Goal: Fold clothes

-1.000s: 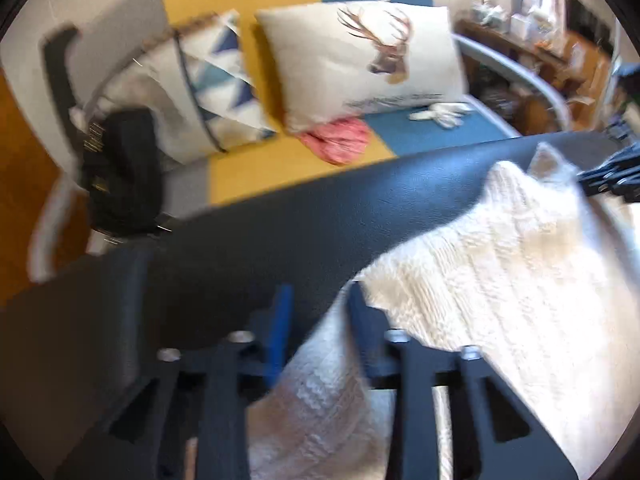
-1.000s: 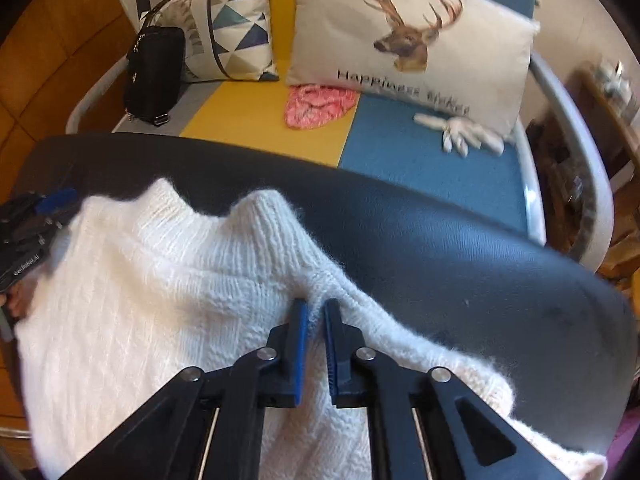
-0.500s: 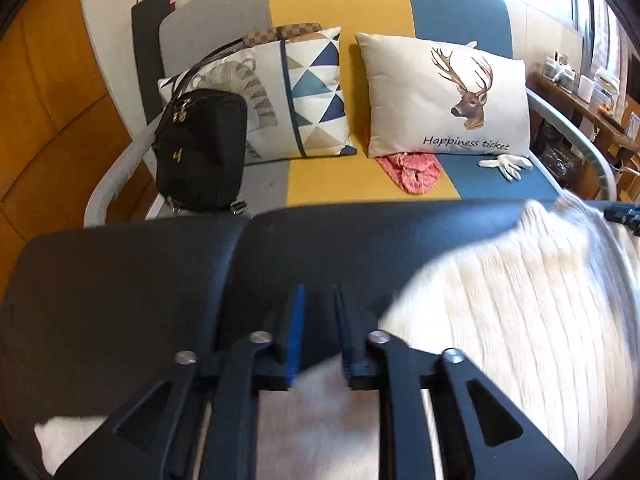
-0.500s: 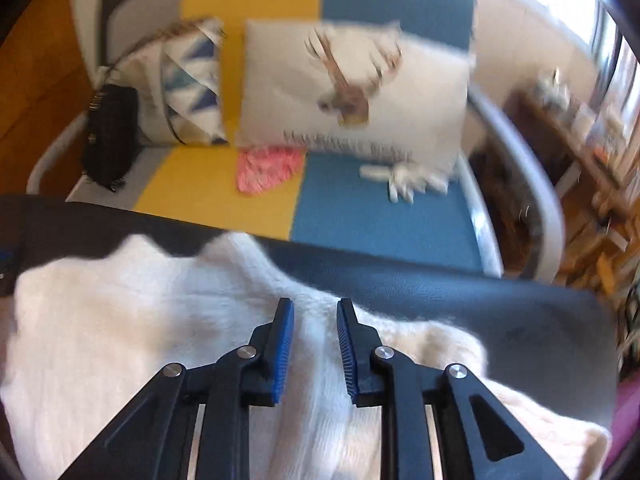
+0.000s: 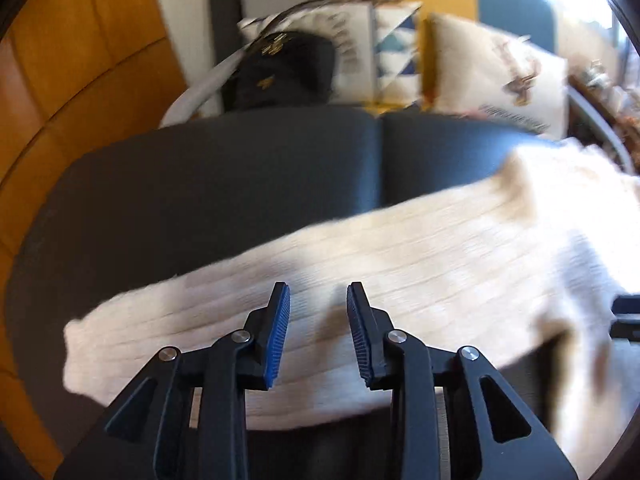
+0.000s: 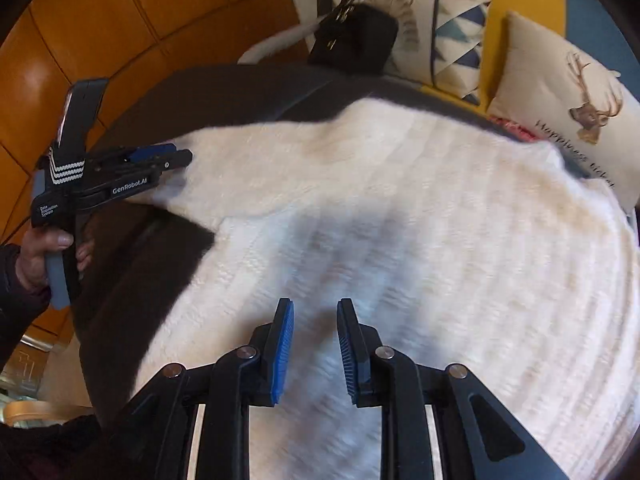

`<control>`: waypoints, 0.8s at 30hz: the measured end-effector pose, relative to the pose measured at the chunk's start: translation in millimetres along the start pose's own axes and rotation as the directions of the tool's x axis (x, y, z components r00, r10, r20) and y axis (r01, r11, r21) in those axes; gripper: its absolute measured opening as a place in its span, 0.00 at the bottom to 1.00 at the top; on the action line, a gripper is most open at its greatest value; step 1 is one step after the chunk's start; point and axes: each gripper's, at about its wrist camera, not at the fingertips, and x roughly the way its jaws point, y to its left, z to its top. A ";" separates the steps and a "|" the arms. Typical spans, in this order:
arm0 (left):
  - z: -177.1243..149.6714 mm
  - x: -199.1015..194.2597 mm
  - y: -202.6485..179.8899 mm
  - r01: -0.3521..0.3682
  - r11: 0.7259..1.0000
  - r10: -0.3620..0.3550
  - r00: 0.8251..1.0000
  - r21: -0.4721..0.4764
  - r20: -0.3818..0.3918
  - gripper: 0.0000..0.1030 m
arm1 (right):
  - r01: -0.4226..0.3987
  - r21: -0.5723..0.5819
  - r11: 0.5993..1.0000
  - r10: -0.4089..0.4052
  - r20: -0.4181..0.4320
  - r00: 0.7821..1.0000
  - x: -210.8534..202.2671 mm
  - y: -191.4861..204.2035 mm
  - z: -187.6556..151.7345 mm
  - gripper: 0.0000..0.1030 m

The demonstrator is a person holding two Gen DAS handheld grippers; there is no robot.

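my left gripper (image 5: 316, 334) and right gripper (image 6: 314, 350) both hover with jaws parted, holding nothing, above the cream ribbed knit sweater (image 6: 420, 220) spread flat across the black padded table (image 5: 224, 184).

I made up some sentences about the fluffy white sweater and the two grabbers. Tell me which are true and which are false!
1. The sweater is white and knitted. True.
2. The right gripper is squeezing the sweater. False: its jaws are open with nothing between them.
3. The left gripper is open above a sleeve of the sweater. True.
4. The sweater lies on a yellow table. False: it lies on a black padded surface.
5. A deer pillow sits on the sofa behind. True.
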 end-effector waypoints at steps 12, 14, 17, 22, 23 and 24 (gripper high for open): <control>27.7 23.3 50.6 -0.240 0.970 0.242 0.969 -0.042 0.058 0.46 | -0.115 0.118 0.986 0.107 0.069 0.992 13.2 23.5 33.7 0.24; 18.5 -3.4 62.4 -0.166 0.983 0.173 0.981 -0.082 0.092 0.46 | -0.101 0.111 0.989 0.093 0.079 0.993 -13.8 19.9 9.5 0.24; -7.6 -47.7 63.0 -0.048 0.991 0.065 0.989 -0.123 0.134 0.46 | -0.078 0.110 0.991 0.073 0.051 0.996 -47.5 12.7 -42.0 0.24; -80.0 -111.5 4.1 0.156 0.987 -0.150 0.981 -0.041 0.125 0.46 | 0.105 0.197 0.975 -0.106 -0.005 0.994 -97.3 1.4 -138.5 0.24; -96.1 -118.2 -8.5 0.183 0.983 -0.179 0.979 -0.033 0.096 0.46 | 0.128 0.249 0.960 -0.133 0.003 0.991 -110.2 -6.3 -156.2 0.24; -108.5 -123.7 -17.1 0.212 0.977 -0.209 0.975 -0.030 0.072 0.46 | 0.150 0.301 0.942 -0.160 0.010 0.987 -123.2 -14.0 -173.8 0.24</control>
